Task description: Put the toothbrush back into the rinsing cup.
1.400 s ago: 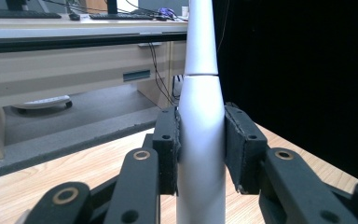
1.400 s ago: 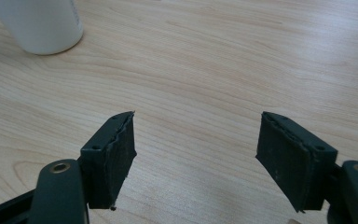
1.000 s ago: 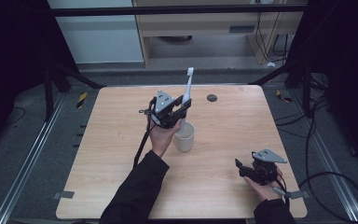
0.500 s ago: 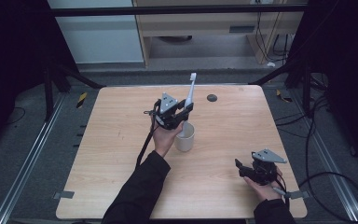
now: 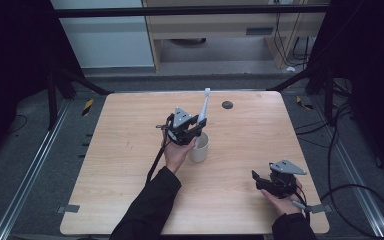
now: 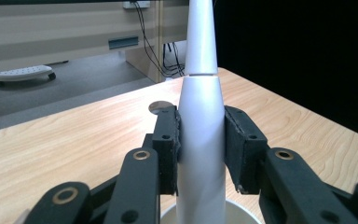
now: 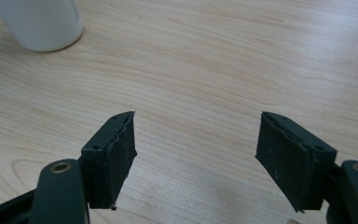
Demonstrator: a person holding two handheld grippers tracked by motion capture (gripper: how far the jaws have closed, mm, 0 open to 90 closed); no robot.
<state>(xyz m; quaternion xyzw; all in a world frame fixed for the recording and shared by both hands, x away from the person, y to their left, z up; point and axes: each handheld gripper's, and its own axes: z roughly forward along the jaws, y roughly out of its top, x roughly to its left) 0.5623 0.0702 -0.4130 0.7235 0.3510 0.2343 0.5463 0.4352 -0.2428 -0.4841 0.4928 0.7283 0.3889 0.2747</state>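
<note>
A person's left gripper [image 5: 192, 131] clamps a white electric toothbrush [image 6: 200, 107] by its handle, both pads pressed flat against the widest part of the body. The brush stands nearly upright, leaning a little, its thin neck rising above the gripper. Directly beneath the gripper sits a white cup [image 5: 199, 147], its rim just visible under the handle in the left gripper view, so the lower end of the brush appears to be at or just inside the cup's mouth, though how deep it reaches cannot be told.

The right gripper [image 5: 275, 181] rests well apart, low over the near corner of the tabletop [image 5: 130, 145], its jaws spread wide with nothing between them. The cup's base shows up and to the left of it in the right gripper view.

The risks look plain enough. The handle is smooth and tapered, and a slackened squeeze could let it slide down through the pads. The brush is tall and top-heavy against a light cup that nothing steadies, so if it is let go while leaning, its weight could tip the cup over or send the brush clattering onto the tabletop. A sideways nudge from the gripper against the rim would likely do the same.
</note>
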